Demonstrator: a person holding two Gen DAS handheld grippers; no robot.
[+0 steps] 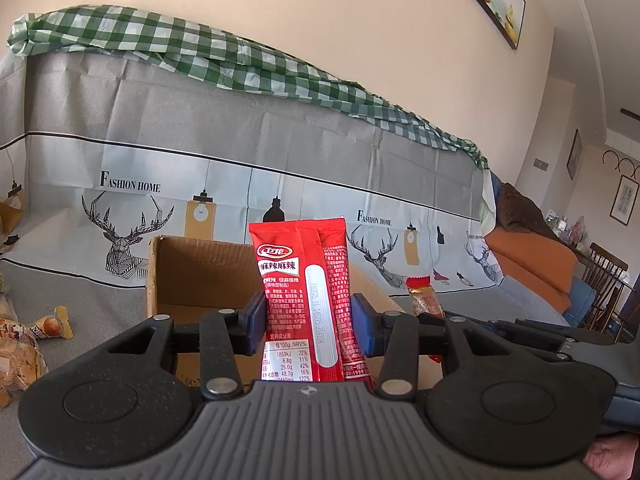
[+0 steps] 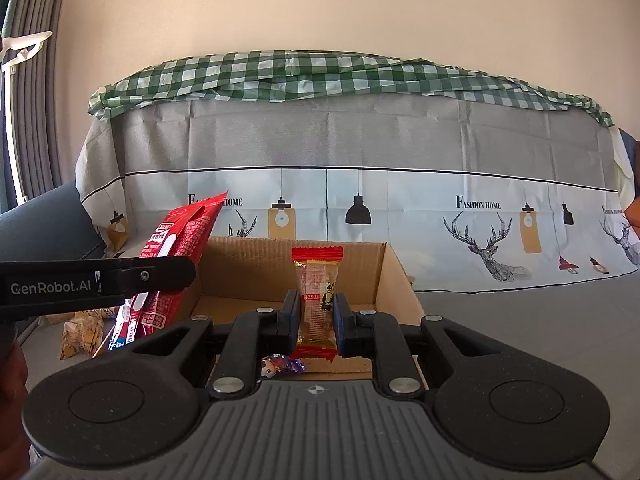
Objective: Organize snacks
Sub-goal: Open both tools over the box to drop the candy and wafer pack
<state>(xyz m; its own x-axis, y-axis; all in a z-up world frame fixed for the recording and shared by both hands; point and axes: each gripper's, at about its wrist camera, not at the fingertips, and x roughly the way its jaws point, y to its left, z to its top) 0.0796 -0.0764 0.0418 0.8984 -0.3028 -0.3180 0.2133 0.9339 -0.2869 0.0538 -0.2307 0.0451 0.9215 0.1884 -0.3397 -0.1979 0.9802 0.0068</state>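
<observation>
A red snack packet [image 1: 304,300] stands upright between the blue-padded fingers [image 1: 256,322] of the left tool [image 1: 308,320], which is clenched on the packet's sides about halfway up, its printed back with nutrition table facing the camera. The packet rises in front of an open cardboard box [image 1: 176,276] that sits on a grey cloth-covered surface [image 1: 100,304].

The right tool [image 2: 318,316] grasps a smaller snack bar [image 2: 318,300] in a clear wrapper with red crimped ends, held upright, its jaws drawn nearly together on the bar's narrow width. The bar is poised above the box [image 2: 396,280], over its open interior. From the right wrist view, the left tool [image 2: 96,282] enters from the left edge with the red packet [image 2: 176,256] tilted beside the box's left wall. A small blue-and-white wrapped sweet [image 2: 280,366] lies just below the right tool's fingers; whether it is in the box cannot be told.

Loose snacks lie on the grey surface left of the box: a yellow-wrapped piece [image 1: 56,322] and a bag of pale biscuits [image 1: 18,364]. Behind, a printed cloth with deer and lamps [image 2: 360,208] hangs under a green checked cloth [image 2: 320,76].
</observation>
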